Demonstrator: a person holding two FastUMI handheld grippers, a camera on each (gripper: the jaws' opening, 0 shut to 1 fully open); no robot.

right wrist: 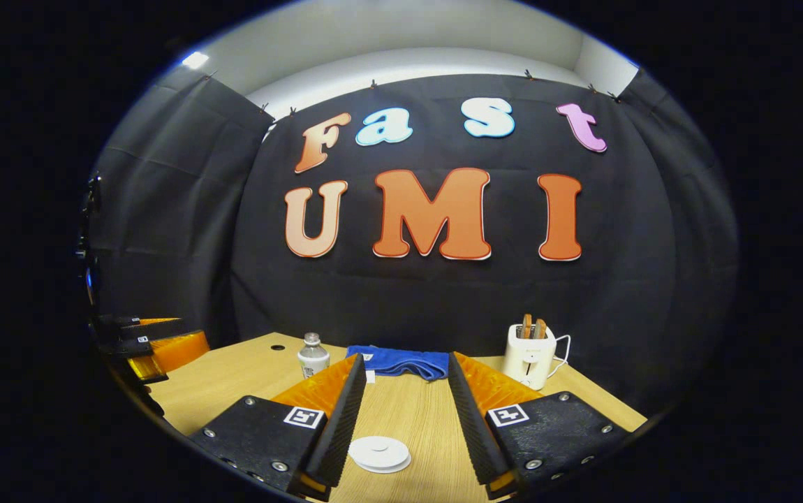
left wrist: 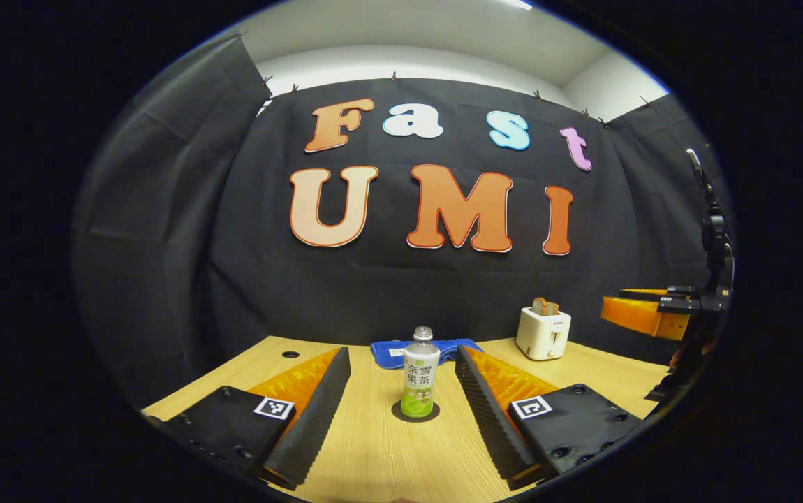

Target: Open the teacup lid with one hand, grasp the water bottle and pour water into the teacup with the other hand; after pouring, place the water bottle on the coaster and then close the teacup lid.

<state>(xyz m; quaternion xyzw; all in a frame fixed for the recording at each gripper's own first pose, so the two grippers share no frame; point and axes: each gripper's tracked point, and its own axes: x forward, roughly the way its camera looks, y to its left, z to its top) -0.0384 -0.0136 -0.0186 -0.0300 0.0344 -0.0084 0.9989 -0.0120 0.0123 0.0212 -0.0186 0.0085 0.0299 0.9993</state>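
Both tongs, left (left wrist: 401,412) and right (right wrist: 401,426), spread apart, empty. Water bottle (left wrist: 420,377) likely light, slick plastic; best gripped mid-body. Teacup lid (right wrist: 379,453) fragile-looking.

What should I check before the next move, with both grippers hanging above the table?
1. Left gripper open and lined up on the bottle: ok.
2. Bottle upright on the coaster: ok.
3. Bottle cap off: cannot tell.
4. Right gripper open, white lid between its fingers but not gripped: ok.
5. Cup under the lid: cannot tell, only the lid's top is visible.
6. Blue cloth and toaster well behind the work area: ok.
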